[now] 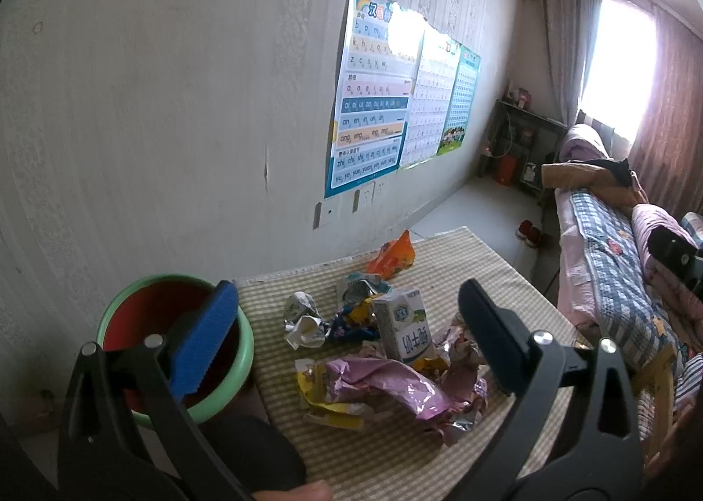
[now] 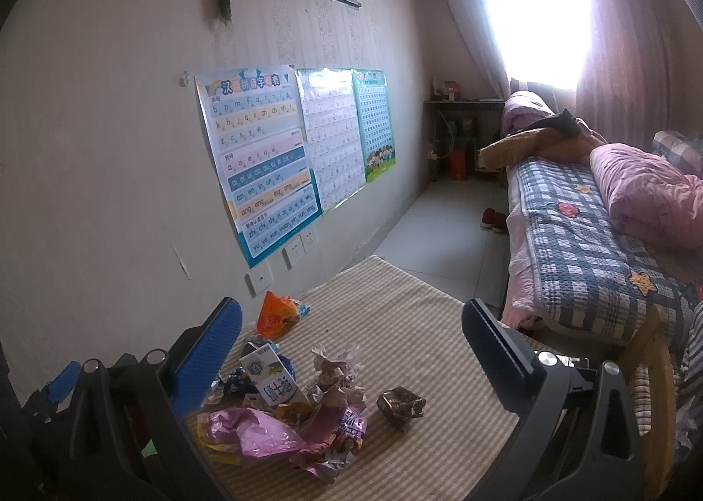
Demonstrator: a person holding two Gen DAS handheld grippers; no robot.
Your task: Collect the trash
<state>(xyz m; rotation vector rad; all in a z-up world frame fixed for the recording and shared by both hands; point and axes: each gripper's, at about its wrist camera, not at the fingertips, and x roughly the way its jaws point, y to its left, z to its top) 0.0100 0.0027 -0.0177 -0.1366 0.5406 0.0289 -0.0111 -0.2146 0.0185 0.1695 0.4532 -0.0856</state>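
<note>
A heap of trash lies on the checked tablecloth (image 1: 461,263): a white milk carton (image 1: 406,327), a pink foil wrapper (image 1: 395,382), a yellow wrapper (image 1: 320,395), a crumpled silver wrapper (image 1: 303,318) and an orange bag (image 1: 391,257) farther back. My left gripper (image 1: 347,329) is open and empty, above the heap. A green bin with a red inside (image 1: 175,338) stands left of the table. In the right wrist view my right gripper (image 2: 351,351) is open and empty over the same heap: carton (image 2: 270,382), pink wrapper (image 2: 259,435), brown crumpled wrapper (image 2: 402,406), orange bag (image 2: 277,316).
The table stands against a wall with posters (image 2: 259,162) and sockets (image 2: 294,255). A bed with a checked quilt (image 2: 584,246) runs along the right, with a wooden chair part (image 2: 650,351) near it. Red shoes (image 2: 492,219) sit on the floor beyond.
</note>
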